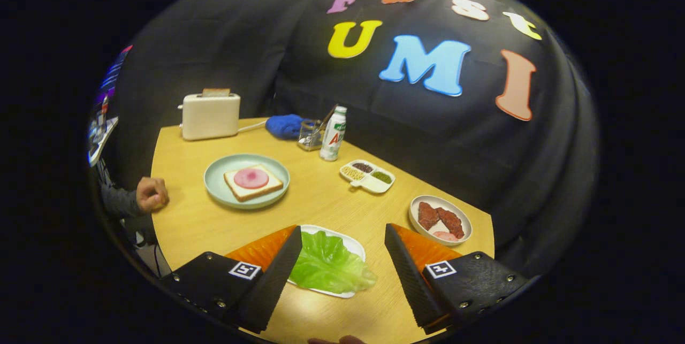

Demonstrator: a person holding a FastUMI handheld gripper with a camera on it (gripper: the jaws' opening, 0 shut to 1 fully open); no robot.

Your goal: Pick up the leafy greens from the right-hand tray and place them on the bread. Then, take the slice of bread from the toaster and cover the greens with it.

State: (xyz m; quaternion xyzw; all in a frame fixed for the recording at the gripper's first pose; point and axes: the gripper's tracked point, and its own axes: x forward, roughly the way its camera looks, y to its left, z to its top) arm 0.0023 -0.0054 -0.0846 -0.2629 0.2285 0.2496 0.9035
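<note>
A green lettuce leaf (327, 264) lies on a white tray (350, 242) between my two fingers, closer to the left one. My gripper (342, 239) is open above it, its orange-and-black fingers (278, 264) spread wide to either side. Farther off on the wooden table (321, 199), a pale blue plate (219, 186) holds a bread slice (265, 186) topped with a round pink meat slice (251, 177). At the table's far left corner stands a cream toaster (210, 115) with a bread slice (216, 92) sticking out of its slot.
A white bowl of reddish meat pieces (440, 219) sits beyond the right finger. A divided condiment dish (367, 175), a white bottle (334, 133), a clear glass holder (311, 134) and a blue cloth (285, 125) stand farther back. A person's hand (152, 193) rests on the table's left edge.
</note>
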